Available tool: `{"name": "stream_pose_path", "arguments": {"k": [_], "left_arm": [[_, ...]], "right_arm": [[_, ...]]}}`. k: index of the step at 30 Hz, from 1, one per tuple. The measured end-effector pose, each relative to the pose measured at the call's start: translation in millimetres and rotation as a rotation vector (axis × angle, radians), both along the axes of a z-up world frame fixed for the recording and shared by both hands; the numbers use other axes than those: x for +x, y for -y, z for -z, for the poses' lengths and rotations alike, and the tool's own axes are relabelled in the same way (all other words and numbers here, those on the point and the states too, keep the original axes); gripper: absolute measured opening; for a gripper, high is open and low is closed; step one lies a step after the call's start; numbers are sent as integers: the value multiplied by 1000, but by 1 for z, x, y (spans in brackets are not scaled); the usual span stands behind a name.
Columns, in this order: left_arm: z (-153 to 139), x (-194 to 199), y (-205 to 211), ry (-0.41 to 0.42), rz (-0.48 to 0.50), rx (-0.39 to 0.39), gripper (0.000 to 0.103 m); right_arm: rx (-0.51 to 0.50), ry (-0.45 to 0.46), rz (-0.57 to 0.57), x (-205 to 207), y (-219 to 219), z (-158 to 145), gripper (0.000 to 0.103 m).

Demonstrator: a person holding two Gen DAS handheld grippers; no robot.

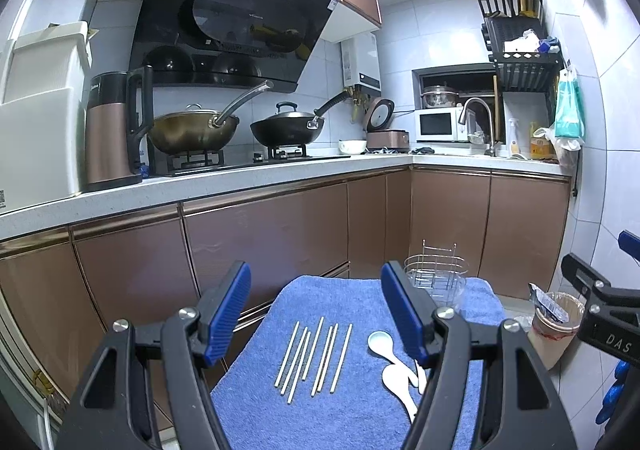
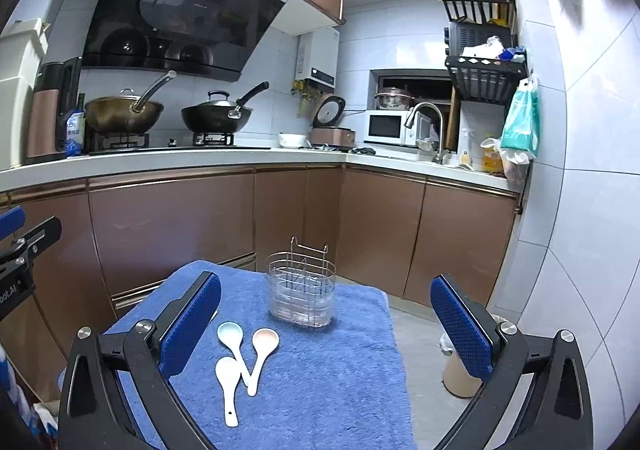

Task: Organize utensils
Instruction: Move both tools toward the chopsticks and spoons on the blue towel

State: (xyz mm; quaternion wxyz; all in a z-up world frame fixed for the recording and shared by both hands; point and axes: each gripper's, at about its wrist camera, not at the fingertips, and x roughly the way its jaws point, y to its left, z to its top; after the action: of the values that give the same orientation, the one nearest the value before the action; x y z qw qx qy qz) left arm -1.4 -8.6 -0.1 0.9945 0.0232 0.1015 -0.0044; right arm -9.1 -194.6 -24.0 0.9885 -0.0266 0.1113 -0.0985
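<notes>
Several pale chopsticks [image 1: 316, 358] lie side by side on a blue towel [image 1: 352, 414]. To their right rest three white ceramic spoons [image 2: 240, 362], their handles meeting; some show in the left wrist view [image 1: 384, 346]. A wire utensil holder [image 2: 302, 296] with a clear base stands upright at the towel's far side, also in the left wrist view [image 1: 436, 274]. My left gripper [image 1: 316, 314] hangs open above the chopsticks. My right gripper [image 2: 326, 326] is open wide above the spoons and holder, with nothing in it. The right gripper's body shows at the left wrist view's right edge.
The towel covers a small stand in front of brown cabinets [image 1: 264, 234]. A lined bin [image 1: 552, 326] stands on the floor to the right, near the tiled wall. Two woks [image 1: 192, 130], a kettle, a rice cooker and a microwave sit on the counter behind.
</notes>
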Motion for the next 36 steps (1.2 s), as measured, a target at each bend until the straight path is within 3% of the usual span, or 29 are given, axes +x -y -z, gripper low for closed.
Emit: {"name": "stream_pose_path", "arguments": {"k": [11, 36], "left_arm": [[8, 10, 7, -28, 7, 3, 66], [33, 45, -6, -102, 0, -16, 66]], "right_arm": [[-48, -8, 52, 6, -4, 2, 103], [-117, -134, 69, 43, -17, 29, 103]]}}
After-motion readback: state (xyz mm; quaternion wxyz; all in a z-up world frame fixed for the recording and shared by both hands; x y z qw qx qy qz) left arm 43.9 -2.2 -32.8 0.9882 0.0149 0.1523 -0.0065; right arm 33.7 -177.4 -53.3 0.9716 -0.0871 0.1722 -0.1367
